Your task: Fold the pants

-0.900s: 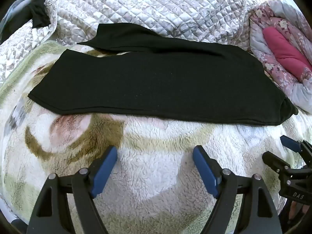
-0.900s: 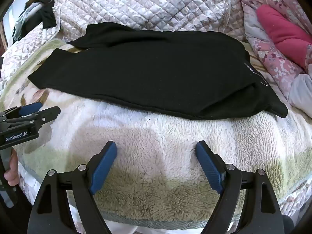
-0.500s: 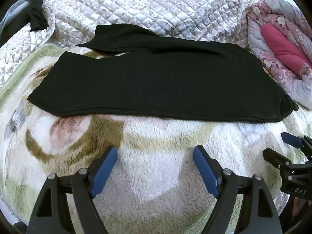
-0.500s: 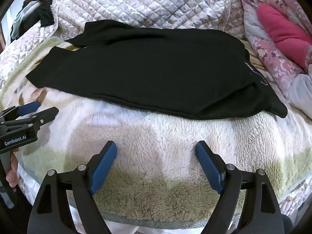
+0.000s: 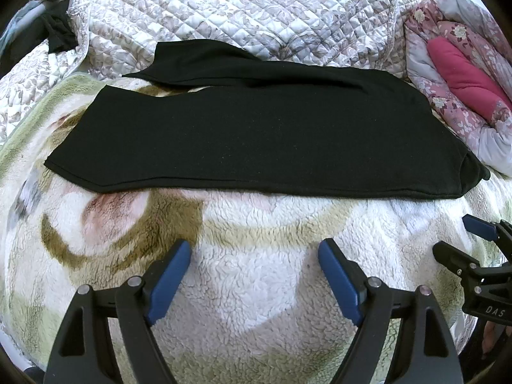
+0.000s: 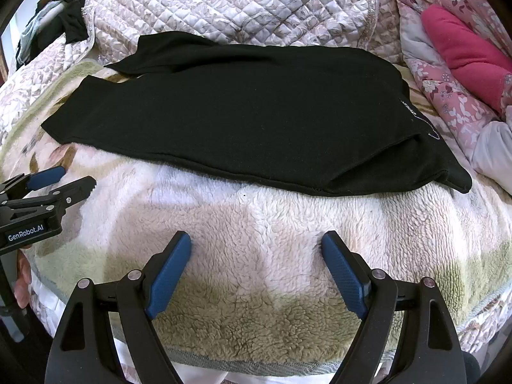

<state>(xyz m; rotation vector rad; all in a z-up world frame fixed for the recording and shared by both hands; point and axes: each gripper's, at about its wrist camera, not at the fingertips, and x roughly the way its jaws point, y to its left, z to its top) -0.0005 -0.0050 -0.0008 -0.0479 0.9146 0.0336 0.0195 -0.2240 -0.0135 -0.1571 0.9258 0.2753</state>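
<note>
Both my grippers, left (image 5: 254, 272) and right (image 6: 256, 264), gape empty short of the pants (image 5: 262, 140); pre-grasp, next I pinch the near hem.

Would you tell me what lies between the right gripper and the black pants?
Only bare fleece blanket separates the right gripper from the black pants, seen in the right wrist view.

Black pants (image 5: 265, 140), cream fleece blanket (image 5: 256, 256) with olive and pink swirls, grey-white quilted floral cover (image 5: 256, 16), pink floral quilt (image 6: 448, 96), magenta cushion (image 6: 464, 54), blue gripper pads (image 6: 169, 275).
</note>
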